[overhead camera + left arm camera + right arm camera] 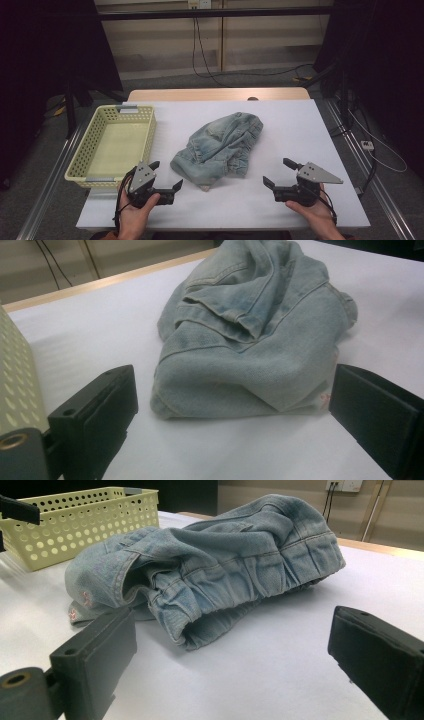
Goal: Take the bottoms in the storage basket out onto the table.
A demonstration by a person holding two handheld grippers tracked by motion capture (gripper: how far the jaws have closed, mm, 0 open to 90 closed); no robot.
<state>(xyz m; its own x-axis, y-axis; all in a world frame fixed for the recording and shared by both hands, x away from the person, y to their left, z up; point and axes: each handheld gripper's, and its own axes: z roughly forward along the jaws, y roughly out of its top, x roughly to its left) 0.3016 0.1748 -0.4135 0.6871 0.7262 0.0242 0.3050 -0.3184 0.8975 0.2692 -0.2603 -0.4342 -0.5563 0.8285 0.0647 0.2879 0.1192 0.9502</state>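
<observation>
— Denim garment (218,148): where does it lie?

— Crumpled in a heap near the middle of the white table (300,125), pale blue and faded, folds running over each other. In the right gripper view an elastic, gathered hem (220,607) faces the camera, and small pink marks show at the edge nearest the left jaw.

— And the basket?

— The pale yellow perforated basket (145,125) sits at about nine o'clock from the denim, apart from it, with a strip of bare table between. It has grey clips on its far and near rims. I see nothing inside it.

— The left gripper?

— The left gripper (167,176) is held in the person's left hand (135,212), at about seven o'clock from the heap, just beside the basket's near corner. Its jaws stand wide apart with nothing between them; in the left gripper view the denim's near edge lies on the table just beyond the jaw tips, not touching them.

— The right one?

— The right gripper (278,172), in the right hand (315,212), sits at about four o'clock from the garment, apart from it. Jaws spread wide as well, holding nothing, pointing toward the cloth.

— Anything behind the table?

— A wooden board edge (215,94) along the far side, then cables (260,74) on the grey floor.
</observation>
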